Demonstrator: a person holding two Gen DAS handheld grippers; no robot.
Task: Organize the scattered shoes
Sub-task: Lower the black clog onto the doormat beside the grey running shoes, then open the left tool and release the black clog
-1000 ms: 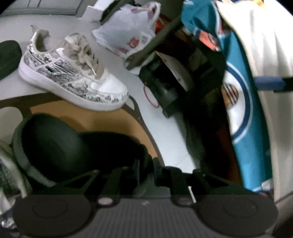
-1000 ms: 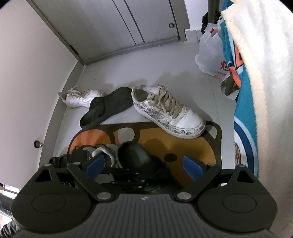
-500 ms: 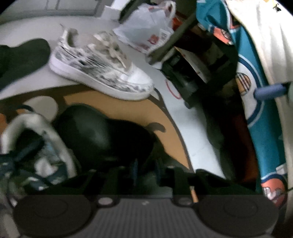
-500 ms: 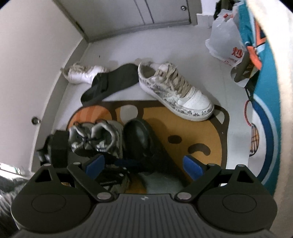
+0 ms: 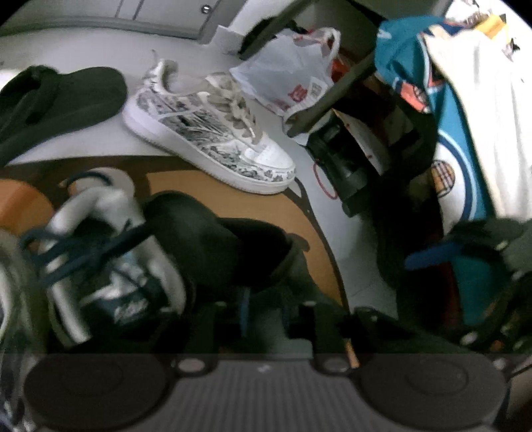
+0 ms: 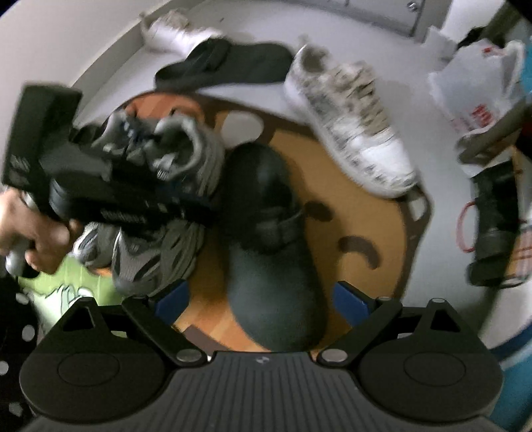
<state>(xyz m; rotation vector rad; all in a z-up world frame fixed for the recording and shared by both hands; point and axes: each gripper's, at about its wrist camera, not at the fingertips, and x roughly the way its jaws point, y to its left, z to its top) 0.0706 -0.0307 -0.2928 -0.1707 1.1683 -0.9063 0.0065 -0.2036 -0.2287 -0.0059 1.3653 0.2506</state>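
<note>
1. At the left of the right wrist view, your left hand point(image 6: 30, 229) grips the left gripper point(image 6: 109, 186), which lies across the grey sneakers point(image 6: 173, 206) on the mat point(image 6: 365, 232). Its jaws are opening; its own view is too dark and blurred for you to see the fingertips clearly, and nothing shows clamped between them.
2. In the left wrist view, one grey sneaker with dark laces point(image 5: 99, 266) lies to the left of that gripper's line, and the black clog point(image 5: 216, 246) lies straight ahead of it, its heel end nearest the jaws.
3. Your right gripper point(image 6: 262, 299) hangs over the clog point(image 6: 272, 252), jaws wide apart. The blue pads point(image 6: 173, 299) stand one on each side of the clog's near rounded end, and neither presses on it.
4. The clog lies on the mat just beside the grey sneakers, on their right.
5. Beyond the clog, the patterned sneaker point(image 6: 352, 129) rests with its toe on the mat's far right edge and its heel on the white floor point(image 6: 432, 232).
6. To its left, off the mat, lies a black slipper point(image 6: 226, 63), with a white sneaker point(image 6: 179, 30) behind it by the wall.
7. At the far right sits a white bag point(image 6: 475, 96).
</note>
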